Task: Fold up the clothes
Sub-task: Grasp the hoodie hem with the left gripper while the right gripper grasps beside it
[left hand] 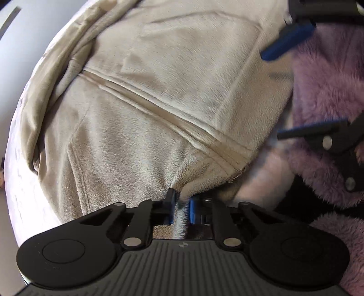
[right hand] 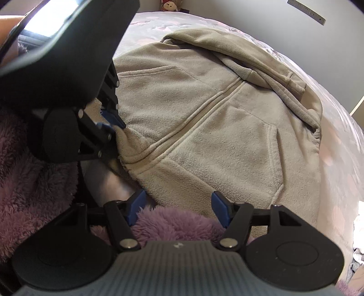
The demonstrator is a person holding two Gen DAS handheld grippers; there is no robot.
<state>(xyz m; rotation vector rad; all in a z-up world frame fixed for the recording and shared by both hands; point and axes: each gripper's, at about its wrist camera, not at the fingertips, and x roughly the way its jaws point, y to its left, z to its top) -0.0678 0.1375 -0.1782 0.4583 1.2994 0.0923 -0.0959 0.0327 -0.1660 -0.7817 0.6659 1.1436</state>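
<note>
The beige fleece jacket (right hand: 204, 127) is the one garment being worked on: a single zip-front piece lying spread, front side up, on a pale bedcover (right hand: 341, 141) with faint pink patches. One closed zipper (left hand: 159, 109) runs down its middle, and two slanted pocket openings show, one on each front panel. Its hood or upper part is bunched in loose folds at the far end, toward the wall. Two grippers are in view, each with two blue-padded fingers. The left gripper (left hand: 180, 208) has its jaws brought together on the jacket's bottom hem next to the foot of the zipper, a pinch of fleece caught between the two pads; the right wrist view shows the same grip (right hand: 111, 124) from the side, with the fabric drawn up into a small peak at the pads. The right gripper (right hand: 178, 209) has its jaws standing apart with nothing clamped between them, poised over the hem of the other front panel; whether a pad touches the fleece I cannot tell. In the left wrist view its two fingers (left hand: 286, 43) appear at the right edge, spread wide. One fluffy purple garment (right hand: 36, 182) lies in the foreground just beside the hem, worn or loose I cannot tell. One small doll (right hand: 169, 5) sits by the far wall beyond the bed.
</note>
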